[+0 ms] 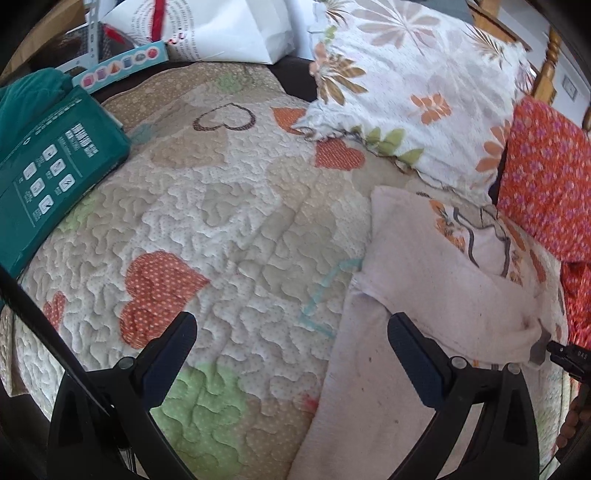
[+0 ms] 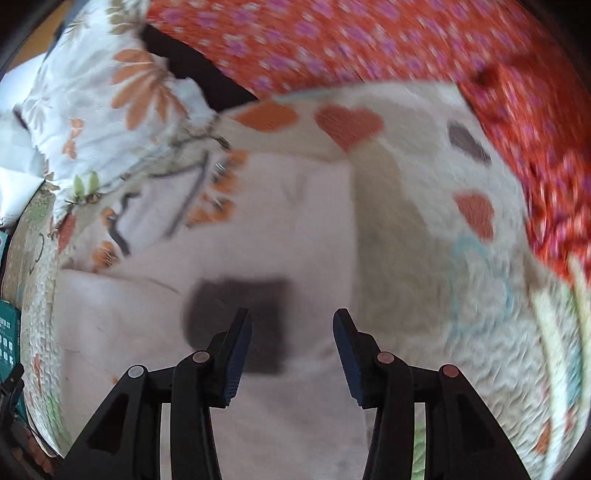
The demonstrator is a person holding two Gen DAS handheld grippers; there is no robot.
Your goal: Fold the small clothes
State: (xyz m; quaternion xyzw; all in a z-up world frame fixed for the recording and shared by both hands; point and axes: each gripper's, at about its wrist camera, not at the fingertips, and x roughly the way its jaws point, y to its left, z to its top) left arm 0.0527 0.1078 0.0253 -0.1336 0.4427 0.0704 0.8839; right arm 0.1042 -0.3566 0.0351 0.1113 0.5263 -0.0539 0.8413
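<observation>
A pale pink small garment (image 1: 417, 295) lies spread on the quilted bedcover (image 1: 229, 229), with a folded-over upper part and a flowery piece tucked near its top. My left gripper (image 1: 291, 332) hovers open over the quilt, its right finger above the garment's left edge and nothing between the fingers. In the blurred right wrist view the same pink garment (image 2: 258, 229) fills the middle. My right gripper (image 2: 291, 332) hangs open above it, empty, casting a dark square shadow on the cloth. The tip of the right gripper also shows at the left wrist view's right edge (image 1: 565, 358).
A floral pillow (image 1: 417, 85) and red flowered fabric (image 1: 546, 177) lie along the far and right side. A teal box (image 1: 48, 170) rests on the quilt's left side, with white paper bags (image 1: 229, 29) and a wooden bedpost (image 1: 546, 70) behind.
</observation>
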